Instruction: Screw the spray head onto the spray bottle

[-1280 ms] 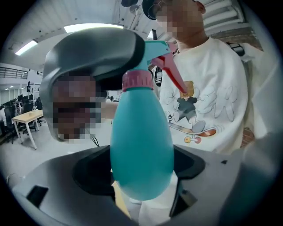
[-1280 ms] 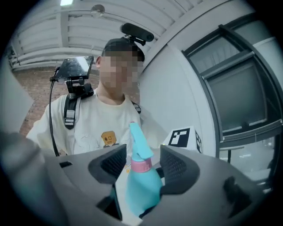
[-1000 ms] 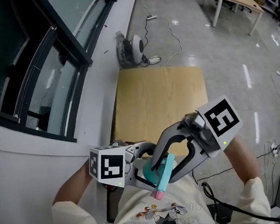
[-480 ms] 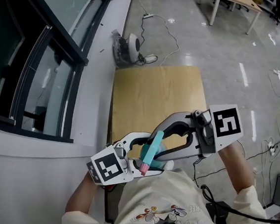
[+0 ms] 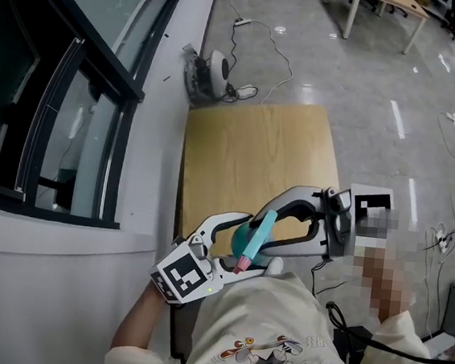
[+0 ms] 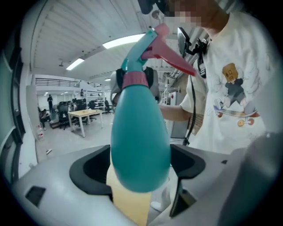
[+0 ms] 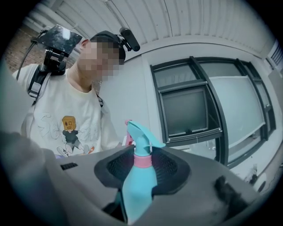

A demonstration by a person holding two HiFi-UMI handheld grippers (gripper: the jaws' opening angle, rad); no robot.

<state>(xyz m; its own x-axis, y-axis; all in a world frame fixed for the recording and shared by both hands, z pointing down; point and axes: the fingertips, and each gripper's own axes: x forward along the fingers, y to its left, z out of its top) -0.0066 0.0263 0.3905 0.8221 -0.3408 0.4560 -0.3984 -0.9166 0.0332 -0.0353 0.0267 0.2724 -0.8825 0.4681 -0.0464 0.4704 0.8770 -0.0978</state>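
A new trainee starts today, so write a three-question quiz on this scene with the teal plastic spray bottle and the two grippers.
1. True or false: the teal plastic spray bottle has no spray head on it.
2. What colour is the collar ring under the teal spray head? A pink, B yellow, C black.
3. Which gripper clamps the bottle's wide body?
Key: 1 false; 2 A; 3 the left gripper.
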